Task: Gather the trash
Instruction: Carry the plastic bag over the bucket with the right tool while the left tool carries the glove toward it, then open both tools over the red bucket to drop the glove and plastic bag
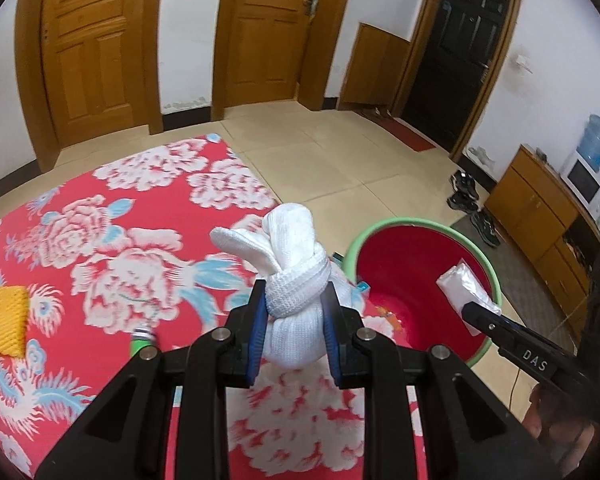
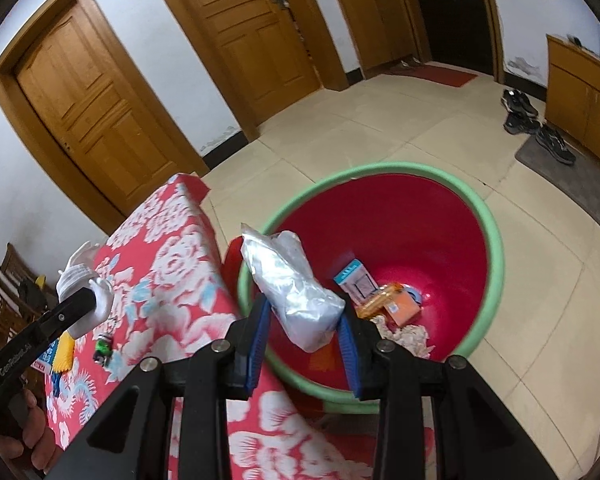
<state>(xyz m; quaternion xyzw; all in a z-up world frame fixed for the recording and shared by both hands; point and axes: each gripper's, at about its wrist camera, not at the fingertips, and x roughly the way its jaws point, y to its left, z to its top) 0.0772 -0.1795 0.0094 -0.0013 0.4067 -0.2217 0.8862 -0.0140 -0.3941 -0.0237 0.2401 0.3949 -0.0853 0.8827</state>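
The left gripper (image 1: pixel 295 320) has its blue-padded jaws clamped narrow on a knotted white glove (image 1: pixel 296 280), pinching it just below the knot; the bundle's loose fingers stick up toward 12 o'clock. It hangs over the near corner of the table covered by a red floral cloth (image 1: pixel 112 248).

The right gripper (image 2: pixel 304 332) has its jaws pressed on a crumpled clear plastic bag (image 2: pixel 296 284), which leans toward 11 o'clock from the pads. The bag sits above the near rim of a red bin with a green rim (image 2: pixel 496 248), standing on the tiled floor just beside the table edge.

Inside the bin, at 1 to 2 o'clock from the bag, lie a small blue-and-white box (image 2: pixel 356 278), an orange packet (image 2: pixel 400 308) and crumpled paper (image 2: pixel 408 336).

In the left wrist view the bin (image 1: pixel 380 228) is at 3 o'clock from the glove, with the bag (image 1: pixel 464 292) over its red interior. On the cloth at 9 o'clock lie a yellow ribbed piece (image 1: pixel 8 320) and a green-capped item (image 1: pixel 142 340).

Farther out, wooden doors (image 1: pixel 92 48) stand at 11 o'clock, and dark shoes (image 2: pixel 532 120) lie on the floor at 2 o'clock by a wooden cabinet (image 2: pixel 584 92).
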